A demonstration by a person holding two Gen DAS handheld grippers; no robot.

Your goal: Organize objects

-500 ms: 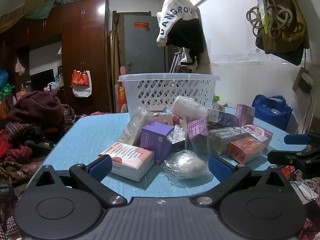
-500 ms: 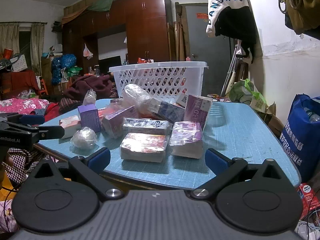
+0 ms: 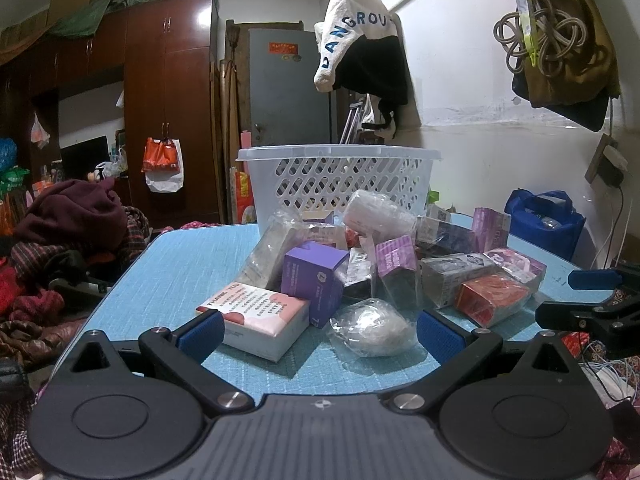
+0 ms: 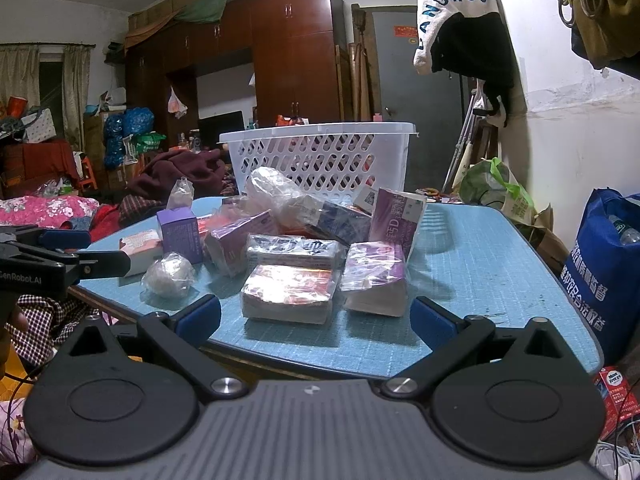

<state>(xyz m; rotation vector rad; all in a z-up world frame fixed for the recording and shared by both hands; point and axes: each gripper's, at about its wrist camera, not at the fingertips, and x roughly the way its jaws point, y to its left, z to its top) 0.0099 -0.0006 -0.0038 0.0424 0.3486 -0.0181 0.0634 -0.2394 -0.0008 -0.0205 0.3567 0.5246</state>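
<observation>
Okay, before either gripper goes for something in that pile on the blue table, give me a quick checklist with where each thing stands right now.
1. Left gripper open and empty: ok.
2. Right gripper open and empty: ok.
3. White basket upright behind the pile, with its top open: ok.
4. Room inside the basket: cannot tell, only its wall shows.
5. Clear path to the wrapped ball, nearest the left gripper: ok.
6. Red packet, in front of the right gripper, free of the pile: not ok, other packs sit against it.

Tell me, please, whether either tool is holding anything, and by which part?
Nothing is held: the left tool and right tool both stand open, short of the packets.
</observation>
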